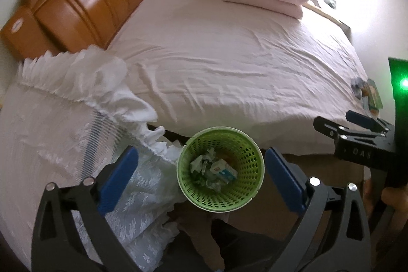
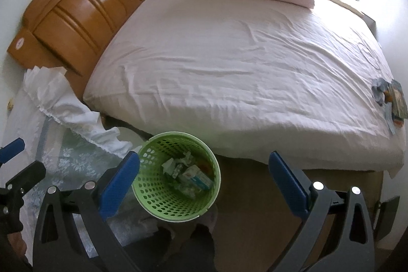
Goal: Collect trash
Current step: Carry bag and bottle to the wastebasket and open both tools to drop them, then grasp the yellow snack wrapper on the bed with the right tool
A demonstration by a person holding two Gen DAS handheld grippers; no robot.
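Left wrist view: the left hand-held gripper stands wide, nothing between its pads, above the green basket at lower centre, which holds crumpled trash.

Right wrist view: the right hand-held gripper also gapes wide and empty; the basket sits lower centre beside the bed, with more litter at the right edge.

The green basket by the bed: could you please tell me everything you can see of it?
The green basket is a round, light green bin that looks like plastic, its wall pierced all over with small holes under a smooth rim. It stands upright on the floor against the side of the bed, beside a white frilled cloth. Inside lie crumpled paper scraps and a small white carton. It is far from full. Neither gripper touches it.
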